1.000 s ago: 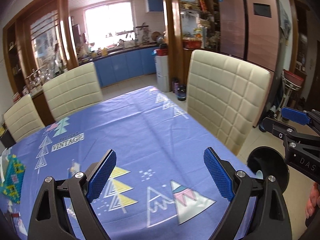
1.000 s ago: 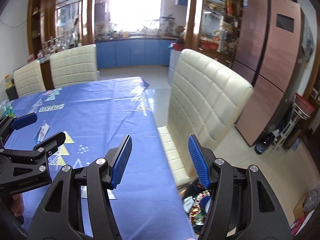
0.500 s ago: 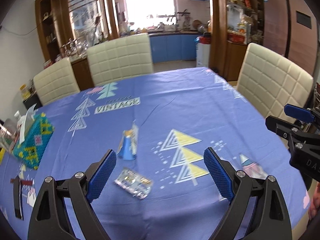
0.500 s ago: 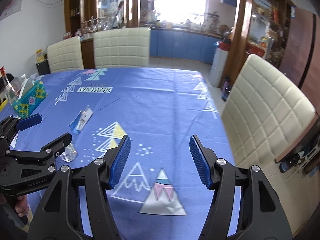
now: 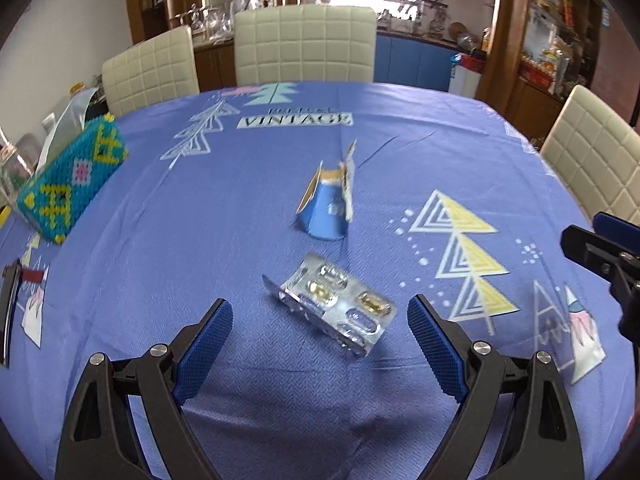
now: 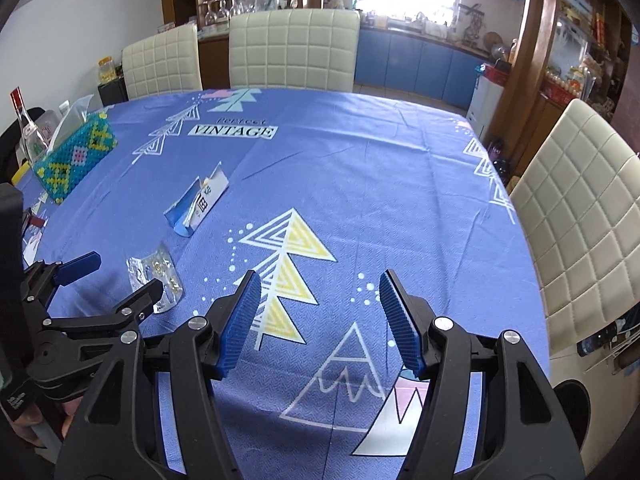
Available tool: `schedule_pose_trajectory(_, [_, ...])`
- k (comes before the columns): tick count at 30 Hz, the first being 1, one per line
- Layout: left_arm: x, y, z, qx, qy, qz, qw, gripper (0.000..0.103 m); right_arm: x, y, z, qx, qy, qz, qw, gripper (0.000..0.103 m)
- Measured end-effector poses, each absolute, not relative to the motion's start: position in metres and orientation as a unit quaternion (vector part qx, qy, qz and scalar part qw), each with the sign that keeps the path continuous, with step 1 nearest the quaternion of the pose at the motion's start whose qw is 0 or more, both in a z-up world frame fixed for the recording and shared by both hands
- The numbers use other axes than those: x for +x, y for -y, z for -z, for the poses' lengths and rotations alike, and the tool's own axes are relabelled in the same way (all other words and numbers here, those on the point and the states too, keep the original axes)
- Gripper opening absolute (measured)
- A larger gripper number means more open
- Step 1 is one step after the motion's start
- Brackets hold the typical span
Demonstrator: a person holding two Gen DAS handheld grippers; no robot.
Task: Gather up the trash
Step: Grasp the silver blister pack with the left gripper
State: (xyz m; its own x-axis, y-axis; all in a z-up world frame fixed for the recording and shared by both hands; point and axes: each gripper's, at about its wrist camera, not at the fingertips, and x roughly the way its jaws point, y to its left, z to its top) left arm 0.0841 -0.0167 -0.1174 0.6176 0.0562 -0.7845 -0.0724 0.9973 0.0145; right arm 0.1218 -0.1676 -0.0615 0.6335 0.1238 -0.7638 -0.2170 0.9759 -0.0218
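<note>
While the left gripper (image 5: 320,332) hangs wide apart and empty just above the silver pill pack (image 5: 334,304), the right gripper (image 6: 320,316) is apart too, holding nothing. Both the pill pack and the torn blue wrapper (image 5: 326,210) lie on the blue tablecloth (image 5: 400,160). No trash looks picked up yet, so the job is just starting.

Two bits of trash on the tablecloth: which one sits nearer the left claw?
The silver pill blister pack, lying just ahead of the open left claw. The torn blue carton lies farther off.
</note>
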Motion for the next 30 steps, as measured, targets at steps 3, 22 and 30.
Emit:
schedule_pose_trajectory(3, [0.089,0.019,0.130,-0.016,-0.450,-0.045,0.892,0.087,0.124,0.165,0.069,-0.063,-0.422,-0.103,0.899,0.063])
schedule_pose_trajectory(22, [0.105,0.013,0.137,-0.019,-0.467,-0.048,0.883,0.041,0.143,0.160,0.087,-0.050,-0.438,-0.143,0.886,0.063])
schedule_pose_trajectory(30, [0.104,-0.011,0.121,-0.016,-0.444,-0.058,0.894,0.036,0.157,0.122,0.087,-0.056,-0.433,-0.181,0.881,0.063])
